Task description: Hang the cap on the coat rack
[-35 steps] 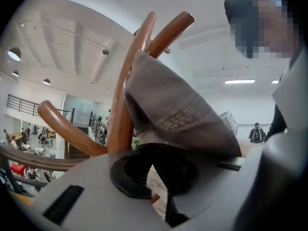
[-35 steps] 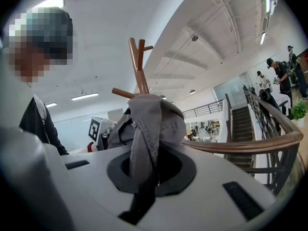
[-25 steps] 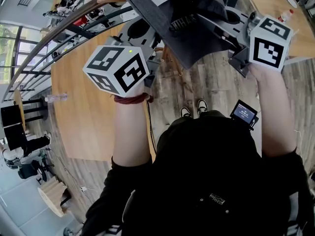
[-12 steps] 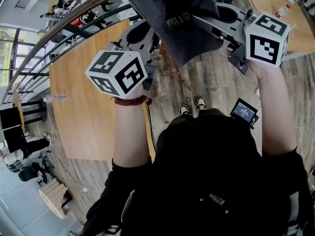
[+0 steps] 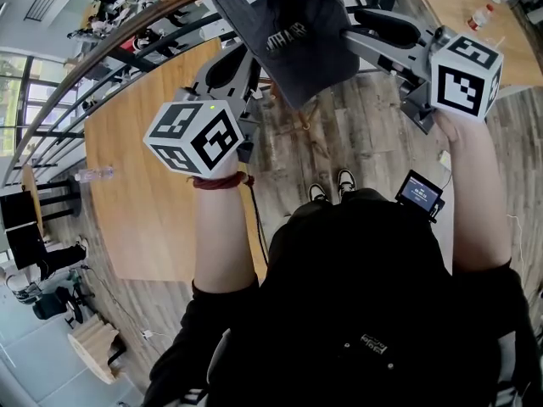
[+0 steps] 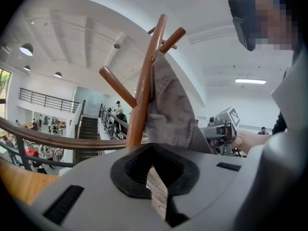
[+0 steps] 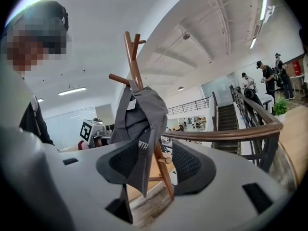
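The grey cap is on the wooden coat rack, draped over a peg against the pole with its crown uppermost and its brim pointing down. A white label shows on the fabric near the top.

The right hand-held gripper is released: its jaws stand wide apart, and the cap's brim hangs down between them, lying close against the pad on the view's left (whether it touches that pad cannot be told). The rack's pole runs down through the same gap, nearer the other pad.

The left hand-held gripper is clenched on nothing, its pads meeting at the tips, with only a thin strip of floor showing through lower down. It sits just below and beside the cap's hanging edge, apart from it.

From the head view both hand-held grippers are raised toward the cap, one on either side of it. A red band circles the left wrist. Below lie a wood-plank floor and a wooden table carrying a clear bottle.
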`<control>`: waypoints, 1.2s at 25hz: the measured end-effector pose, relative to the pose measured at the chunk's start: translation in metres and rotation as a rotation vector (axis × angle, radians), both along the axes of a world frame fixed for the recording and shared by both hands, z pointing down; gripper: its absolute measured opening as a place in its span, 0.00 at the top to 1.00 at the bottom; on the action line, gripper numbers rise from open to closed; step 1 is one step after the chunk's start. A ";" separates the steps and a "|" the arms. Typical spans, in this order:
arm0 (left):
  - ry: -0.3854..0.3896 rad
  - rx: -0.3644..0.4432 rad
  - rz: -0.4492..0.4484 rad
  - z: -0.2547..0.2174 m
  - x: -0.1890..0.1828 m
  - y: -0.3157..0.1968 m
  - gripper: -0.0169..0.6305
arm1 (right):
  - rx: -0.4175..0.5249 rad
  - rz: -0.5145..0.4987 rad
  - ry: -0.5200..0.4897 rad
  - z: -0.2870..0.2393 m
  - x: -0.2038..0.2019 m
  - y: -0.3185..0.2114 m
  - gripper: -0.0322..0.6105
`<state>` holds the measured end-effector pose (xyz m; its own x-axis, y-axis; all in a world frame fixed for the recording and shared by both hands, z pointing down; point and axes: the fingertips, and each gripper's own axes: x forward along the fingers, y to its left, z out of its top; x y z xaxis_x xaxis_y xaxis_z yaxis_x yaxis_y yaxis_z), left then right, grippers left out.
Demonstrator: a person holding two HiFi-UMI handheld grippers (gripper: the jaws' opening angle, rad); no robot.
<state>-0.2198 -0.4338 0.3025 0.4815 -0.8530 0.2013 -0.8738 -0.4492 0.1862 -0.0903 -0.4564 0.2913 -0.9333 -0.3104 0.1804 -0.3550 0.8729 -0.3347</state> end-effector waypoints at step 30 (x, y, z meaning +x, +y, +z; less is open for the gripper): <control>-0.016 0.143 0.253 0.002 0.085 0.087 0.98 | 0.037 0.007 -0.045 -0.011 0.038 0.062 0.92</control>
